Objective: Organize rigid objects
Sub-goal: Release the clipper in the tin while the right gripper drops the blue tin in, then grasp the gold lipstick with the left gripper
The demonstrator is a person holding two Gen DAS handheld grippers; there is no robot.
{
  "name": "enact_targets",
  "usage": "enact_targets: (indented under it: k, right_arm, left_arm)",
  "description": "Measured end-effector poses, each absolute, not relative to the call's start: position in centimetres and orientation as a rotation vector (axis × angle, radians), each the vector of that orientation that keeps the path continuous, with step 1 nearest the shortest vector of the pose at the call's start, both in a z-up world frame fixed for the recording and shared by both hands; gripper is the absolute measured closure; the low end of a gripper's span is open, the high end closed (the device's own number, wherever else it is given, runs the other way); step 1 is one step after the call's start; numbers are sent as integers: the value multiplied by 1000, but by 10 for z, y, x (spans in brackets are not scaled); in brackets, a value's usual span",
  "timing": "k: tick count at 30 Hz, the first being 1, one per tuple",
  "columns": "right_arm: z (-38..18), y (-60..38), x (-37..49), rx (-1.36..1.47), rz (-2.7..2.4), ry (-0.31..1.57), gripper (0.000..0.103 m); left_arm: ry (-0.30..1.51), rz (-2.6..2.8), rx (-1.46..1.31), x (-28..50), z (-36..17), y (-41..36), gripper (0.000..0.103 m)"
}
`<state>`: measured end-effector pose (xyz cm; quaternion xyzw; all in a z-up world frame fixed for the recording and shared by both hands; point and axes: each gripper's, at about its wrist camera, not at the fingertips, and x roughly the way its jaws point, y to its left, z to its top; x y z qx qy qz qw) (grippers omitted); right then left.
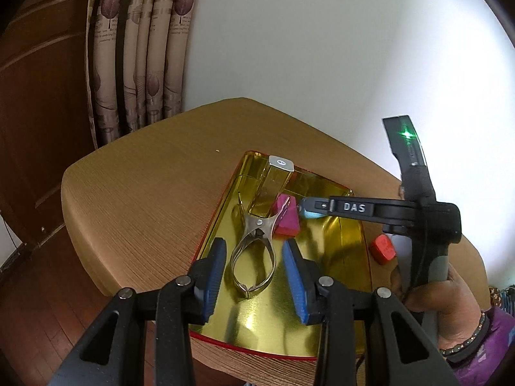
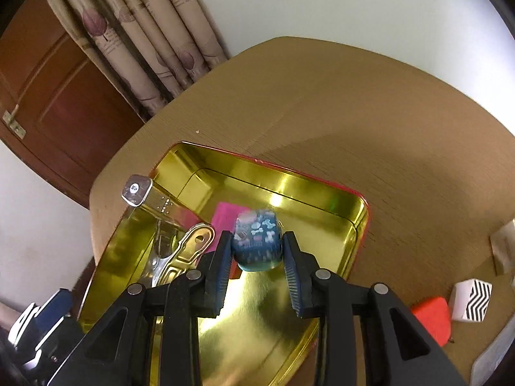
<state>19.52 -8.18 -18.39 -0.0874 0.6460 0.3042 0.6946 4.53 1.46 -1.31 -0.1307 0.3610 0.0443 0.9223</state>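
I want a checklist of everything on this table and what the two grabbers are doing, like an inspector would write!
Surface: wooden table, bare at the far side.
Job's things: gold tin tray holds a metal clip, a pink block and a tall shiny box. Red block and striped white cube sit outside the tray.
Clutter: nothing seen.
Grippers: left gripper open above the clip; right gripper has a blue patterned cube between its fingers, over the tray.
Cables: nothing seen.
Surroundings: curtain, brown door, white wall.
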Motion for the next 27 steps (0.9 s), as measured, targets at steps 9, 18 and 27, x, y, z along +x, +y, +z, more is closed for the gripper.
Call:
enact_targets:
  k: [9,18,27]
  right_arm:
    - [-165,-106,201,-59,691,1370,55]
    - [-87,-289,148,-23,399,1081,33]
    - [-76,-492,110,-212,-61,1135,31]
  left_arm:
    - [756,90,-235,48,-20,5,66]
    - [725,80,-130,41,-17,-17,66]
    - [758,-182,2,25,-13,-93,66]
